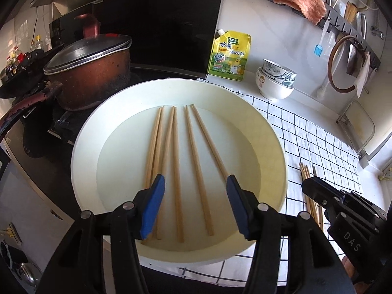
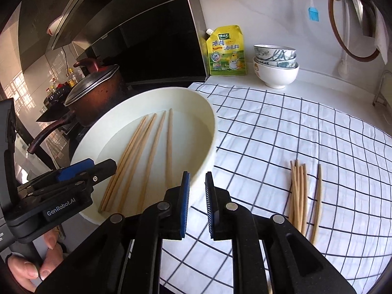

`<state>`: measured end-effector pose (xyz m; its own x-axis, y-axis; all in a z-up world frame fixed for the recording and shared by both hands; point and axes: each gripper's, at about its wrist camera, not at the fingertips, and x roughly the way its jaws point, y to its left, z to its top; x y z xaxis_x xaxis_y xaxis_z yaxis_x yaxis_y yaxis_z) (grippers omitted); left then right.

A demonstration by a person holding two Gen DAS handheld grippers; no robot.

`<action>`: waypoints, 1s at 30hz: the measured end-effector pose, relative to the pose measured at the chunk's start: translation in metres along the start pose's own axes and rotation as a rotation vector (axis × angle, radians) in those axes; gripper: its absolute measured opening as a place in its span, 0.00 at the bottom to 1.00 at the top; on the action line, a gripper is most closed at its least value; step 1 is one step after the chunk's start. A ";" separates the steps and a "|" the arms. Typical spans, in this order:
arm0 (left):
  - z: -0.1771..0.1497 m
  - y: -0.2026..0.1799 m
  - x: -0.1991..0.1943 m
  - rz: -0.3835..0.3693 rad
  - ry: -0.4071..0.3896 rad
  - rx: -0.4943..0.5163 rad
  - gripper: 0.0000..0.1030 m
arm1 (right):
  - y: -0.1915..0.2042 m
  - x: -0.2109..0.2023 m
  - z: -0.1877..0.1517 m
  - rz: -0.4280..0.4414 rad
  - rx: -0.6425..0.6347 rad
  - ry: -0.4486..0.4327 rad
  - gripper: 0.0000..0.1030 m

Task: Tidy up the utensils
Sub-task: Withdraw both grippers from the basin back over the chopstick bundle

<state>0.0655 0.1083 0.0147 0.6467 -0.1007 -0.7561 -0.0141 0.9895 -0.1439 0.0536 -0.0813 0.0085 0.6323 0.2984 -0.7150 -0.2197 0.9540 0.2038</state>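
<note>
Chopsticks [image 1: 176,171] lie in the basin [image 1: 269,132], long axes running away from our left gripper [image 1: 194,205], which hangs spread above their near ends; our right gripper [image 2: 197,205], narrowly parted and empty, waits beside the rim.

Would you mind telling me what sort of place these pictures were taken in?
Almost certainly a home kitchen. A lidded pot sits on a stove under a dark range hood, stacked bowls and a yellow seasoning pouch stand on the counter, and wooden chopsticks lie in a white basin.
</note>
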 end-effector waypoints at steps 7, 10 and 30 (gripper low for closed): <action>-0.015 -0.047 -0.006 -0.057 0.000 0.056 0.55 | -0.058 -0.028 -0.024 -0.112 0.062 -0.025 0.20; -0.022 -0.068 -0.007 -0.082 0.006 0.080 0.55 | -0.083 -0.035 -0.034 -0.164 0.083 -0.024 0.20; -0.069 -0.147 0.020 -0.086 0.086 0.193 0.60 | -0.131 -0.013 -0.079 -0.171 0.092 0.096 0.28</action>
<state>0.0273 -0.0467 -0.0233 0.5717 -0.1857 -0.7992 0.1901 0.9775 -0.0911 0.0157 -0.2125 -0.0613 0.5800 0.1316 -0.8039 -0.0432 0.9904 0.1309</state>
